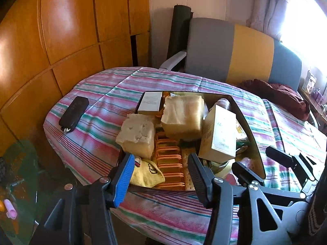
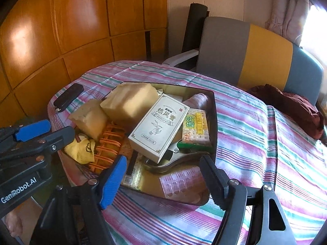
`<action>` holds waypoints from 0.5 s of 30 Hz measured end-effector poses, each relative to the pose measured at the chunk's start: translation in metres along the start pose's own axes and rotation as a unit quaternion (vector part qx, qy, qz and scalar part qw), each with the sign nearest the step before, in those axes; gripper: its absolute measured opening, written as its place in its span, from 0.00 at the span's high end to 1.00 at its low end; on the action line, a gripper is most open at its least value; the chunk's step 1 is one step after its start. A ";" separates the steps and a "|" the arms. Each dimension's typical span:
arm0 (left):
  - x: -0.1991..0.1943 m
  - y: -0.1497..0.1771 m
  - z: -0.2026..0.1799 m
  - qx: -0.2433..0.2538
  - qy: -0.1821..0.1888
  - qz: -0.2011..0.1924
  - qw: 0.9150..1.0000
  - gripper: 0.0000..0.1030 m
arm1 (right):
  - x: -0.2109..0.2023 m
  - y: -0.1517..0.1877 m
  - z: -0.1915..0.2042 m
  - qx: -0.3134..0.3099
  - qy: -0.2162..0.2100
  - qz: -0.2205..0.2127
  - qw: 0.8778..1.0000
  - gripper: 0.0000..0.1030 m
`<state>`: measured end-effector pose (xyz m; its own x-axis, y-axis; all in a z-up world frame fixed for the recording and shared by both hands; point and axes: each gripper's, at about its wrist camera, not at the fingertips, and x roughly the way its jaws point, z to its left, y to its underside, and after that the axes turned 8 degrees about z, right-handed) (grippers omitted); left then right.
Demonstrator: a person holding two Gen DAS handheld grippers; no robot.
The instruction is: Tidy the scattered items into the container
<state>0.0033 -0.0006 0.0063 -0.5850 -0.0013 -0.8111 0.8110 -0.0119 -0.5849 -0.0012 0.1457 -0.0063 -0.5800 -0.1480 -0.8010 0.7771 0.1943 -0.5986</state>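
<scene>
Wood-panelled wall [image 1: 67, 30] and a grey-and-yellow chair [image 1: 235, 51] stand behind a bench covered with a pink, green and white striped cloth [image 1: 98, 143]. At the centre of the cloth sits the container [image 2: 213, 122] — a shallow dark tray already heaped with items. Two pale foam blocks [image 1: 181, 116] lie at its far-left part, the smaller one overhanging the left rim. A white carton with printed characters [image 2: 159, 126] leans across the middle, tilted; beside it on the right lies a green-and-yellow snack packet [image 2: 196, 128]. An orange plastic rack [image 1: 169, 161] lies flat in the near-left part, with a crumpled yellow cloth [image 2: 81, 149] just beside it at the near-left corner. A clear pink blister sheet [image 2: 179, 181] rests at the near edge. A second small white box [image 1: 150, 103] lies at the far-left corner.

One item lies outside the container: a dark oblong case [image 1: 74, 113] on the cloth, well apart to the left.

The left gripper [image 1: 161, 173] hovers over the near rim, its jaws spread and holding nothing. The right gripper [image 2: 163, 175] hangs likewise over the near edge — jaws apart, empty. A dark red garment [image 2: 292, 110] lies at the far right of the bench.
</scene>
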 end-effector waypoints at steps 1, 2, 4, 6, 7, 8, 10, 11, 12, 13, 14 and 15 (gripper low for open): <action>0.001 0.000 0.000 0.001 0.001 0.001 1.000 0.47 | 0.000 0.000 0.000 0.000 0.000 0.000 1.000 0.27; 0.001 0.000 0.000 0.001 0.001 0.001 1.000 0.48 | 0.001 0.000 0.000 0.000 0.000 0.001 1.000 0.27; 0.002 0.000 0.000 0.002 0.002 0.003 1.000 0.48 | 0.002 0.000 0.000 0.000 0.000 0.002 1.000 0.27; 0.003 0.000 0.001 0.001 0.005 0.005 1.000 0.48 | 0.003 0.001 0.000 0.000 0.000 0.003 1.000 0.27; 0.004 0.000 0.001 0.001 0.006 0.006 1.000 0.48 | 0.003 0.001 -0.001 0.000 0.001 0.003 1.000 0.27; 0.004 0.000 0.001 0.002 0.007 0.006 1.000 0.48 | 0.003 0.001 -0.001 0.000 0.002 0.002 1.000 0.27; 0.004 0.000 0.002 0.002 0.007 0.004 1.000 0.52 | 0.002 0.001 0.000 0.000 0.003 -0.001 1.000 0.27; 0.004 0.000 0.001 0.003 0.007 0.004 1.000 0.54 | 0.001 0.001 0.000 -0.001 0.003 -0.002 1.000 0.27; 0.004 0.000 0.001 0.004 0.006 0.003 1.000 0.55 | 0.001 0.001 0.001 -0.002 0.004 -0.002 1.000 0.27; 0.004 0.000 0.001 0.004 0.006 0.002 1.000 0.56 | 0.000 0.001 0.001 -0.003 0.004 -0.003 1.000 0.27; 0.004 0.000 0.001 0.005 0.006 0.000 1.000 0.56 | 0.000 0.001 0.001 -0.004 0.005 -0.004 1.000 0.27; 0.004 0.001 0.001 0.005 0.005 -0.001 1.000 0.56 | 0.000 0.001 0.002 -0.004 0.005 -0.005 1.000 0.27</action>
<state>0.0016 -0.0017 0.0031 -0.5870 0.0091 -0.8095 0.8092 -0.0223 -0.5871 0.0002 0.1443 -0.0066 -0.5904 -0.1394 -0.7950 0.7692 0.2012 -0.6065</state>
